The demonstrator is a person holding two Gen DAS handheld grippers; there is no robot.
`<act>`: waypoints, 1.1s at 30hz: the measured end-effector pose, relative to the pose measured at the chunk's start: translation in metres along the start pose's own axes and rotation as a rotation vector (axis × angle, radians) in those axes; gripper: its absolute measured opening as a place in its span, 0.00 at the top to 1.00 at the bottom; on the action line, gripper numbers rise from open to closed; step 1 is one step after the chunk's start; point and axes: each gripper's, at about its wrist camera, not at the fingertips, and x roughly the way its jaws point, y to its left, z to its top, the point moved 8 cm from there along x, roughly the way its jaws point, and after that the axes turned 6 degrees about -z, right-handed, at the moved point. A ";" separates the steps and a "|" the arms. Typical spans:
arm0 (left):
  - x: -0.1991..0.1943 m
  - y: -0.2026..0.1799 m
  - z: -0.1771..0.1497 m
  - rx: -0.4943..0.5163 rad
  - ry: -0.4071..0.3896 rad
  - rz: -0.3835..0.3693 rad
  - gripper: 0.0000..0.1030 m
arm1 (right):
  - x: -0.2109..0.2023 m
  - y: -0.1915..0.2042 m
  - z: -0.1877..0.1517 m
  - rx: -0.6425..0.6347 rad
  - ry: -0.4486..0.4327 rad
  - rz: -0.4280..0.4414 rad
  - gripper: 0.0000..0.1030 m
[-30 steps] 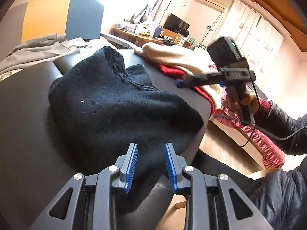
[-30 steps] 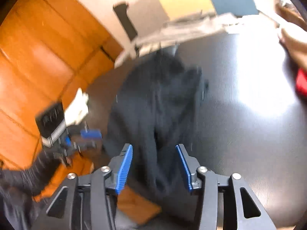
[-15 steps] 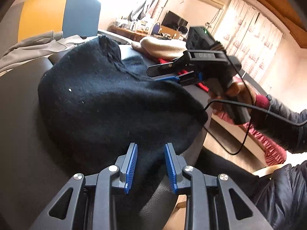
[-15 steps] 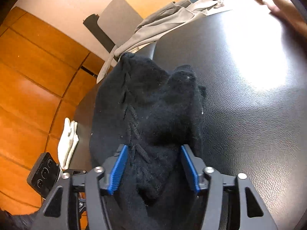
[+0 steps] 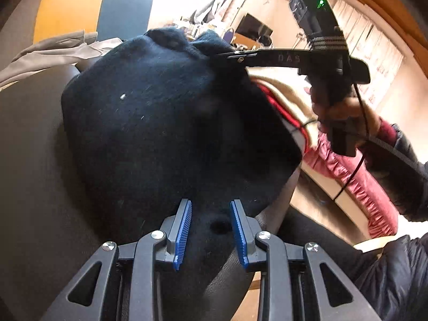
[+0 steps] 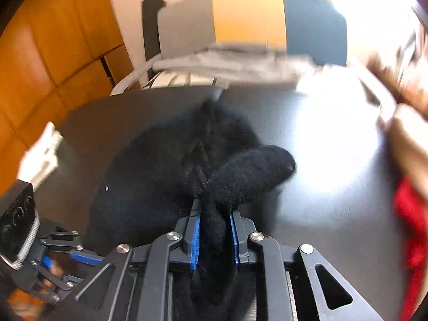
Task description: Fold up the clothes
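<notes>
Right hand-held gripper (image 6: 213, 236) now clamping sweater (image 6: 171, 176)

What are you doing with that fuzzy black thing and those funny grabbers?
A person is folding a black sweater on a dark table. The right gripper has pinched a bunch of the knit. The left gripper is open, its fingers either side of the sweater's edge. More clothes lie piled beyond it.

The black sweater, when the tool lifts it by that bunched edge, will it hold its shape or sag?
The black sweater will probably sag: it already bunches limply inside the right tool. Its fuzzy knit likely grips the ribbed pads without slipping. It looks thick, so perhaps moderately heavy.
</notes>
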 end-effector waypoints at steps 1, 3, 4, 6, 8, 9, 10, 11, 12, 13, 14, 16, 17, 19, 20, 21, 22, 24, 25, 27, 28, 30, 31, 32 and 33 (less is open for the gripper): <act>0.001 0.001 0.000 -0.011 -0.002 -0.009 0.71 | -0.008 -0.005 0.003 -0.019 -0.023 -0.045 0.83; 0.001 0.002 0.001 -0.035 0.000 -0.014 0.71 | 0.011 -0.020 -0.015 0.039 0.043 -0.055 0.83; 0.000 0.002 0.001 -0.045 0.003 -0.018 0.71 | 0.023 -0.026 -0.026 0.078 0.083 -0.045 0.83; -0.006 -0.002 0.005 -0.064 0.007 -0.044 0.71 | 0.042 -0.039 -0.048 0.207 0.125 0.020 0.83; -0.021 0.000 0.022 -0.095 -0.056 -0.070 0.71 | 0.044 -0.052 -0.056 0.331 0.104 0.092 0.81; -0.029 0.003 0.033 -0.113 -0.095 -0.078 0.71 | 0.046 -0.058 -0.059 0.392 0.093 0.128 0.81; -0.038 0.006 0.045 -0.128 -0.137 -0.080 0.71 | 0.046 -0.060 -0.061 0.410 0.085 0.144 0.80; -0.045 0.013 0.060 -0.137 -0.186 -0.068 0.71 | 0.045 -0.060 -0.061 0.407 0.080 0.148 0.80; -0.053 0.020 0.075 -0.147 -0.235 -0.057 0.69 | 0.044 -0.059 -0.061 0.402 0.077 0.150 0.79; -0.059 0.026 0.088 -0.151 -0.274 -0.037 0.69 | 0.044 -0.060 -0.061 0.402 0.075 0.150 0.78; -0.061 0.033 0.095 -0.142 -0.285 0.001 0.69 | 0.043 -0.062 -0.061 0.404 0.074 0.148 0.76; -0.062 0.046 0.105 -0.123 -0.278 0.071 0.69 | 0.041 -0.066 -0.061 0.407 0.071 0.146 0.70; -0.059 0.051 0.109 -0.112 -0.265 0.097 0.69 | 0.040 -0.068 -0.061 0.409 0.070 0.145 0.51; -0.050 0.058 0.115 -0.081 -0.224 0.137 0.69 | 0.025 -0.061 -0.049 0.347 0.022 0.148 0.38; -0.046 0.060 0.115 -0.065 -0.204 0.146 0.69 | 0.017 -0.056 -0.042 0.311 -0.005 0.149 0.38; -0.043 0.062 0.114 -0.050 -0.184 0.156 0.69 | 0.009 -0.052 -0.035 0.276 -0.032 0.151 0.39; -0.038 0.064 0.111 -0.034 -0.165 0.162 0.69 | 0.000 -0.047 -0.028 0.241 -0.059 0.153 0.39; -0.024 0.068 0.113 -0.010 -0.128 0.169 0.69 | -0.017 -0.038 -0.014 0.171 -0.112 0.156 0.40; -0.017 0.072 0.115 -0.002 -0.111 0.174 0.69 | -0.025 -0.033 -0.007 0.135 -0.139 0.157 0.41; -0.007 0.081 0.121 -0.004 -0.083 0.177 0.69 | -0.037 -0.018 0.006 0.059 -0.175 0.180 0.42; -0.005 0.085 0.122 -0.011 -0.075 0.171 0.69 | -0.035 -0.004 0.014 0.007 -0.176 0.209 0.42; -0.003 0.091 0.125 -0.017 -0.072 0.163 0.69 | -0.020 0.022 0.026 -0.115 -0.151 0.224 0.43; 0.000 0.095 0.129 -0.020 -0.070 0.160 0.69 | -0.012 0.028 0.028 -0.155 -0.138 0.218 0.43; 0.003 0.098 0.132 -0.022 -0.068 0.156 0.69 | -0.001 0.028 0.029 -0.169 -0.114 0.213 0.43; 0.005 0.102 0.135 -0.024 -0.066 0.153 0.69 | 0.012 0.027 0.030 -0.178 -0.087 0.209 0.43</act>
